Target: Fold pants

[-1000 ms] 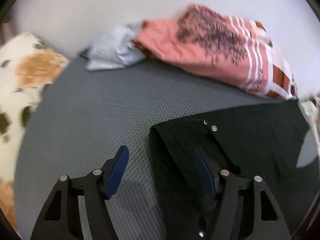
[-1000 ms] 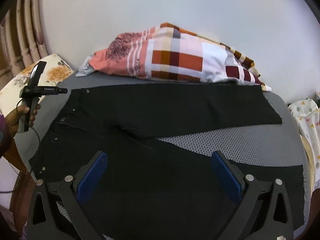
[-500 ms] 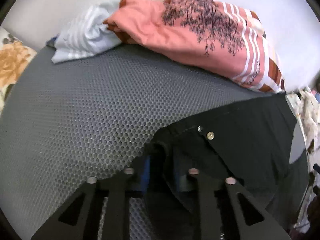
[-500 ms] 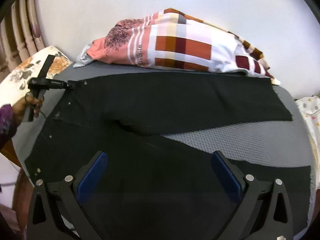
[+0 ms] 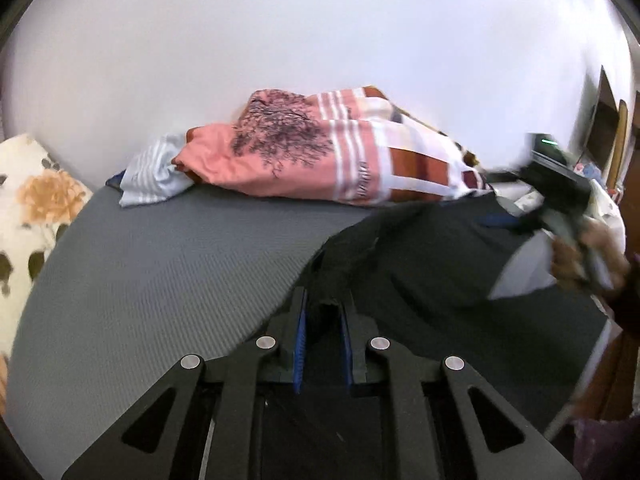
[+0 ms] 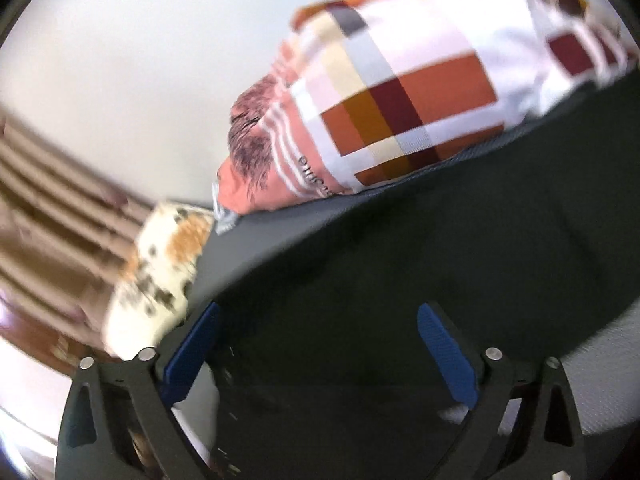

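Note:
The black pants [image 5: 420, 260] lie spread on a grey mat [image 5: 160, 280]. My left gripper [image 5: 324, 312] is shut on a bunched corner of the pants near the waist, and the cloth is lifted off the mat there. In the right wrist view, which is tilted and blurred, my right gripper [image 6: 320, 344] stands open just above the pants [image 6: 400, 260]; its blue pads [image 6: 448, 356] are wide apart and press on nothing. At the right edge of the left wrist view, a hand [image 5: 580, 256] holds the right tool over the far part of the pants.
A pile of pink, striped and checked clothes [image 5: 320, 160] lies along the mat's back edge by the white wall. A floral pillow [image 5: 36, 208] sits at the left. Brown curtains [image 6: 52, 200] hang beyond the pillow [image 6: 168, 264].
My left gripper closed on the waist corner of the pants and lifted it up and across. The right gripper rolled and swung sideways low over the pants, staying open.

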`<state>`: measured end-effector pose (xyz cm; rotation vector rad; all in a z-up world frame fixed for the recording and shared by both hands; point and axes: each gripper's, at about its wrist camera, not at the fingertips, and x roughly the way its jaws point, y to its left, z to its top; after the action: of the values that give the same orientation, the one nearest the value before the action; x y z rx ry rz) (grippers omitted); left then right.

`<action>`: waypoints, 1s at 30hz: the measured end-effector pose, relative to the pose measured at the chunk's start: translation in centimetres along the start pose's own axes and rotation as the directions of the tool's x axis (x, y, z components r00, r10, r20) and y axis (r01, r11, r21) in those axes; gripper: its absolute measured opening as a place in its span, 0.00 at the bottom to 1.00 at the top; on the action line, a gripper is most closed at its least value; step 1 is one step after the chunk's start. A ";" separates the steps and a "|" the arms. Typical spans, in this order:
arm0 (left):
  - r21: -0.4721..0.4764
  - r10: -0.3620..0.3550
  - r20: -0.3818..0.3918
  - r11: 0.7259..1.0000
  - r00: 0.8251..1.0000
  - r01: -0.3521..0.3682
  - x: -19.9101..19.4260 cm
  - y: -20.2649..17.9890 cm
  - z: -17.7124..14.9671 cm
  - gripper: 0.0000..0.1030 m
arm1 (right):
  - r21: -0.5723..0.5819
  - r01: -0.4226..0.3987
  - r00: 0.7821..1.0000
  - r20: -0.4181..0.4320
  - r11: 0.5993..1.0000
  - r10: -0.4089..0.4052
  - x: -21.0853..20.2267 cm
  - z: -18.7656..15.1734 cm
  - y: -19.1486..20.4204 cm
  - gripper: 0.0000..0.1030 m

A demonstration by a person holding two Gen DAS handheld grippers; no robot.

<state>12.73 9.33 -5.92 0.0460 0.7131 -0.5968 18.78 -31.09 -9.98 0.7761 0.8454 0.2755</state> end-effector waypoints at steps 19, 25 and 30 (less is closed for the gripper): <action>-0.086 0.081 -0.155 0.992 0.985 -0.095 -5.2 -0.2 -7.7 0.16 | -0.087 0.128 0.992 0.025 0.988 -0.127 -2.7 -11.1 2.4 0.08; -0.097 0.106 -0.221 0.987 0.970 -0.130 -6.0 -0.3 -12.2 0.17 | -0.070 0.157 0.985 -0.062 0.985 -0.161 -4.3 -19.1 0.7 0.07; -0.080 0.133 -0.252 0.984 0.959 -0.158 -5.7 -0.6 -15.1 0.17 | -0.021 0.186 0.972 -0.144 0.982 -0.187 -3.3 -22.8 -2.0 0.07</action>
<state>-0.12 15.27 -13.75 0.0801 0.9706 -0.4169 -0.78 -22.69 -18.92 0.6699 1.0476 0.1694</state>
